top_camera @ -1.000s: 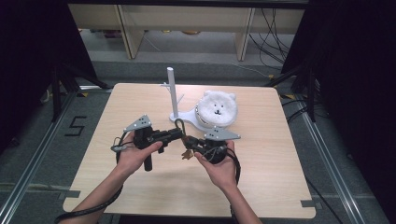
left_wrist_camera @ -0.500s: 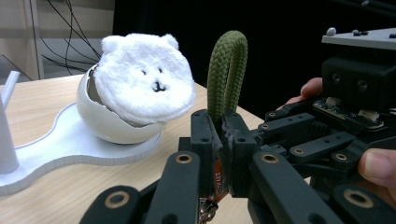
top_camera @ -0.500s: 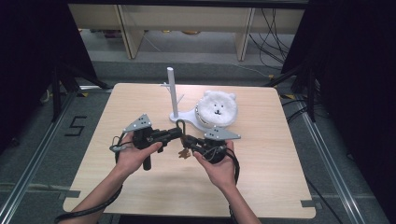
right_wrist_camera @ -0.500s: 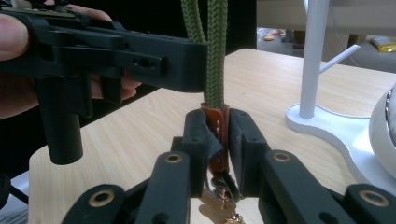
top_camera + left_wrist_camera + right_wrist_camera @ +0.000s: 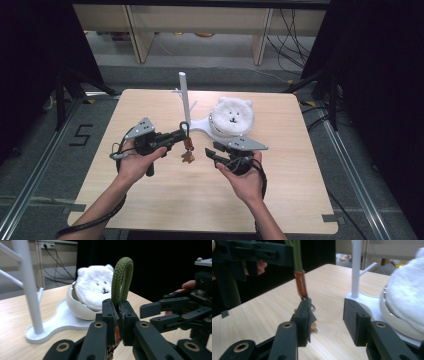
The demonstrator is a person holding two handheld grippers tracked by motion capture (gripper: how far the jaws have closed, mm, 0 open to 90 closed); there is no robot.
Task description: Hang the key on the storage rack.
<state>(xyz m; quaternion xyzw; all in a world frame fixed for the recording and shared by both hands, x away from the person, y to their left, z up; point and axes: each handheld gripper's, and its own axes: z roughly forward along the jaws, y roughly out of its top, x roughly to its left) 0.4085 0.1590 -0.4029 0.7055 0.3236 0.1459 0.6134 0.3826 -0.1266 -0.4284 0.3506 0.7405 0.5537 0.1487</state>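
A keychain hangs from my left gripper (image 5: 183,134), which is shut on its green rope loop (image 5: 122,277). Below the loop are an orange tag (image 5: 188,145) and a small brown charm (image 5: 188,157), dangling just above the table. In the right gripper view the tag (image 5: 301,286) hangs just beyond the left jaw of my right gripper (image 5: 328,315). That gripper (image 5: 210,152) sits just right of the charm. Its jaws have just been opening and nothing is between them. A white peg stand (image 5: 184,97) rises behind the keychain.
A white plush bear (image 5: 232,115) rests in a white bowl (image 5: 75,306) joined to the stand's base (image 5: 200,124), behind my right gripper. The wooden table (image 5: 165,200) ends near the person's forearms. Shelving and cables lie beyond the far edge.
My right gripper has opened and drawn slightly back to the right, away from the charm. The left gripper still holds the rope loop in the same place.
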